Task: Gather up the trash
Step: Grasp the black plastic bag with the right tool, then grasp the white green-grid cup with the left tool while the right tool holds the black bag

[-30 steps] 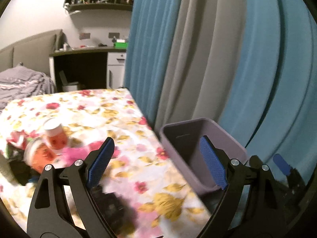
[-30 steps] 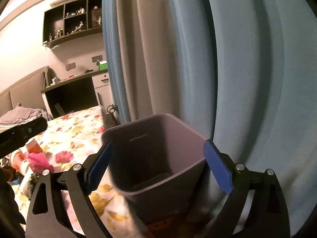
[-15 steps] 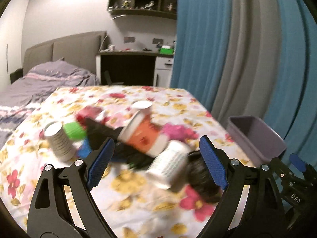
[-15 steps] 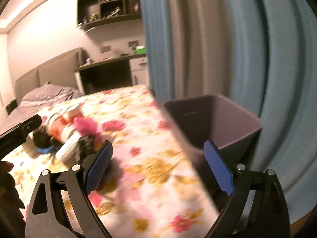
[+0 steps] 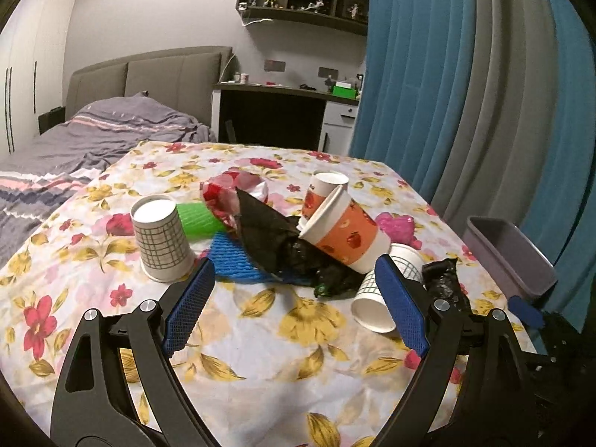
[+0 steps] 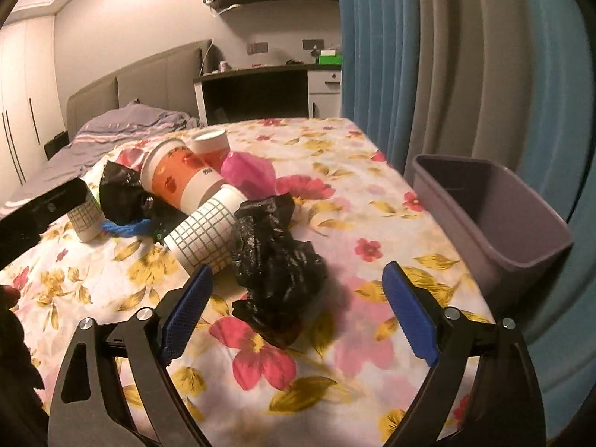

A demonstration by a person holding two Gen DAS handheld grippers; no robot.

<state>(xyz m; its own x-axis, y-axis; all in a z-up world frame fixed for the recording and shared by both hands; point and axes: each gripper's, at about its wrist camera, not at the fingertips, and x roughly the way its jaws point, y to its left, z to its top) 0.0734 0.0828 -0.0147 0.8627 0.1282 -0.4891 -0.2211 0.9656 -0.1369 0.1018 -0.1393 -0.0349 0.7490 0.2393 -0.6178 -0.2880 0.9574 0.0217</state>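
Left wrist view: the left gripper [image 5: 294,305] hangs over the flowered tablecloth [image 5: 260,339] with its blue pads spread wide and only cloth between them. The landmark here is the orange apple-print cup [image 5: 344,232], lying tipped on its side in the middle of the trash pile. Behind it stands a second orange cup [image 5: 324,190]. Against its near side lies a crumpled black bag [image 5: 277,244], spread over a blue mesh piece [image 5: 238,260]. Left of it, past a green foam sleeve [image 5: 197,219] and a red-and-silver wrapper [image 5: 227,193], a grid-print cup [image 5: 160,238] stands upside down. Right of it sits a pink wad [image 5: 398,225]; nearer the camera a second grid-print cup [image 5: 376,298] lies on its side. The purple bin [image 5: 510,257] is well right of the cup, at the table's edge by the blue curtain [image 5: 428,85].

Right wrist view: the right gripper [image 6: 298,307] has its jaws wide but closing, and a black plastic bag wad [image 6: 277,272] lies just ahead, partly between the tips; the pads are not touching it. The orange apple-print cup [image 6: 178,178] is beyond, the lying grid-print cup [image 6: 205,231] touching its near side and beside the wad. The purple bin [image 6: 495,216] stands right of all this. The left gripper's dark body [image 6: 41,208] shows at the left edge.
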